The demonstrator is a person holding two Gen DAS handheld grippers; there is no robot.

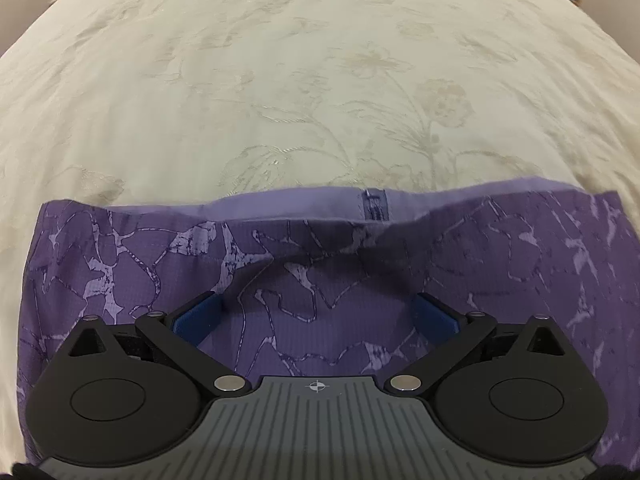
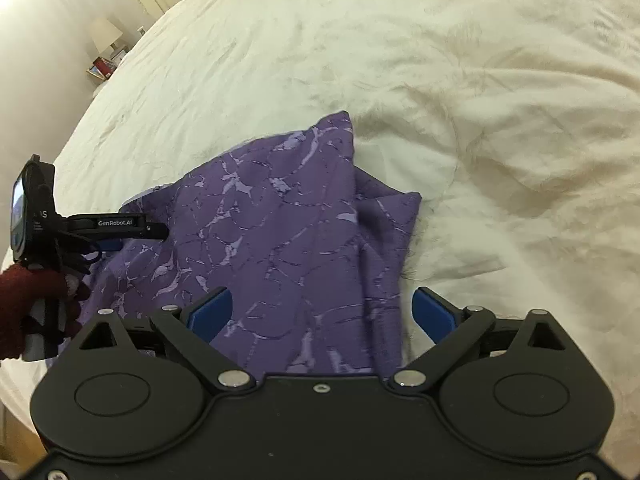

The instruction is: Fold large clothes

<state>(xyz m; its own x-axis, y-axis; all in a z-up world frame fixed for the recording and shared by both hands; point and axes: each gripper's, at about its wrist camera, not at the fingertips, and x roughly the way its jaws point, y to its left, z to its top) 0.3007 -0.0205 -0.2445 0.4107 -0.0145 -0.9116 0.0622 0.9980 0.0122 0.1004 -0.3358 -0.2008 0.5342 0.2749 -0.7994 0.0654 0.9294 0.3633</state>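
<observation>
- Far left in the right view: the left gripper (image 2: 158,232) comes in from the side, low over the garment (image 2: 280,240), held by a hand (image 2: 36,300) in a dark red glove. Its own camera shows its jaws spread wide with purple cloth between the blue pads (image 1: 198,316) but nothing pinched.
- The garment is a purple marbled piece lying partly folded on the cream bedspread (image 2: 500,100), with the paler inside and a small tag (image 1: 374,204) showing along the far edge.
- Risk here, I think: if either claw closes where it is, it could grab just the top layer, or bedspread along with it, and drag the fold crooked.
- Middle: there's a lumpy ridge running down the cloth, so the layers look uneven. Pressing that flat probably leaves a crease.
- Right: the right gripper (image 2: 322,312) is also wide open, gripping nothing, straddling the garment's right edge with one pad over the cloth and the other over the bedspread.
- Room: loads of bare bedspread beyond and to the right. The nightstand and lamp (image 2: 106,36) sit well off at the far left.
</observation>
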